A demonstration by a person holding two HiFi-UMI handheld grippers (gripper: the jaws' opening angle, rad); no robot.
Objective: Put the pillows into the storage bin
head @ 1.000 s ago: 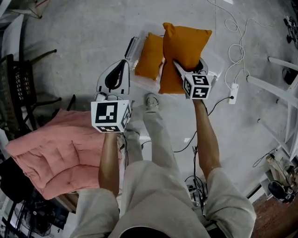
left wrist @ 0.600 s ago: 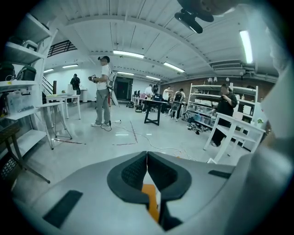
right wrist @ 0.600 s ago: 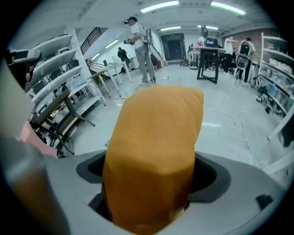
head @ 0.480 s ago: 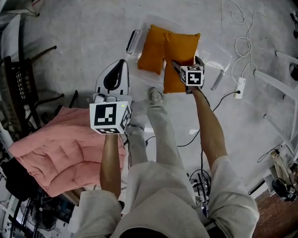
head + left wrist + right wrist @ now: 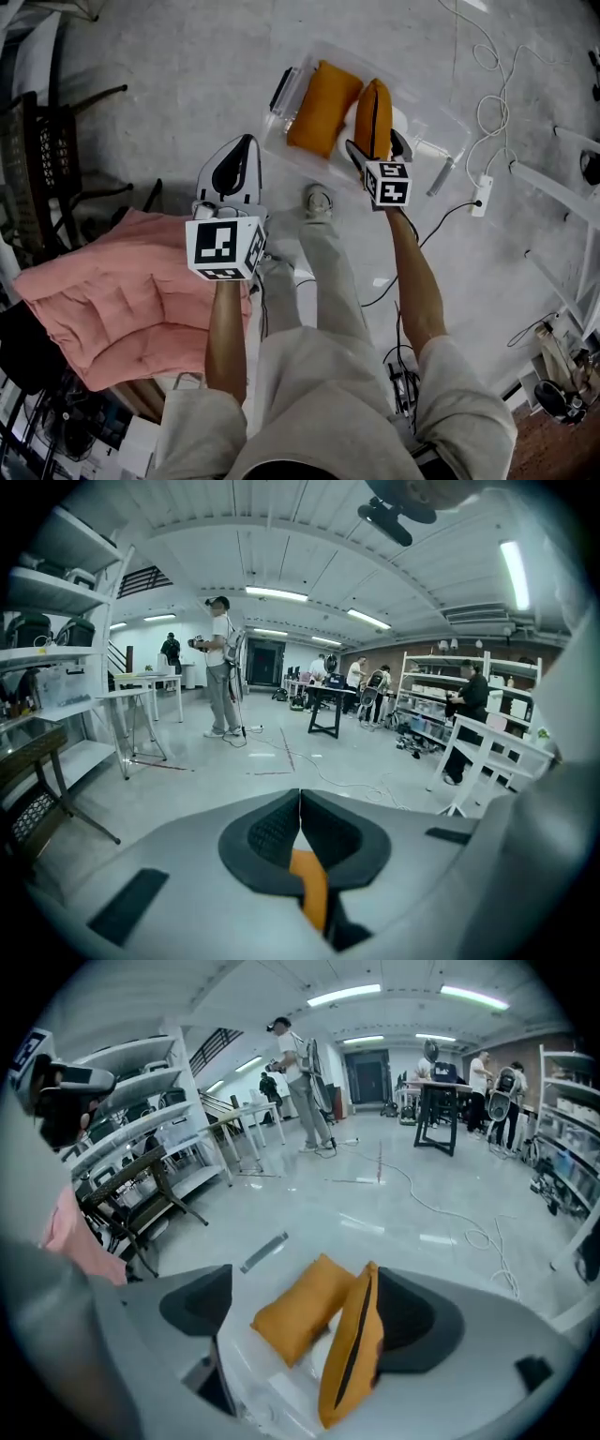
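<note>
Concrete floor, clear storage bin (image 5: pixel 429 120): right gripper (image 5: pixel 375 150) jaws stand wide apart (just narrowed slightly) around the on-edge pillow (image 5: pixel 373 111), which leans on the right-hand jaw with its long axis running near-to-far; left gripper (image 5: pixel 236 155) closed, empty.

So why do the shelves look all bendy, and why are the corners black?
Right gripper view: the wide-angle lens bows the shelves and leaves the corners dark. Left gripper view: the same bending and black corners, and the ceiling lights wash out white. Head view: evenly lit and fairly sharp, with less bending.

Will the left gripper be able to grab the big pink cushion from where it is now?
Probably yes. The pink cushion lies uncovered just beside the left gripper, with nothing between them. The gripper's shut jaws would have to open first.
</note>
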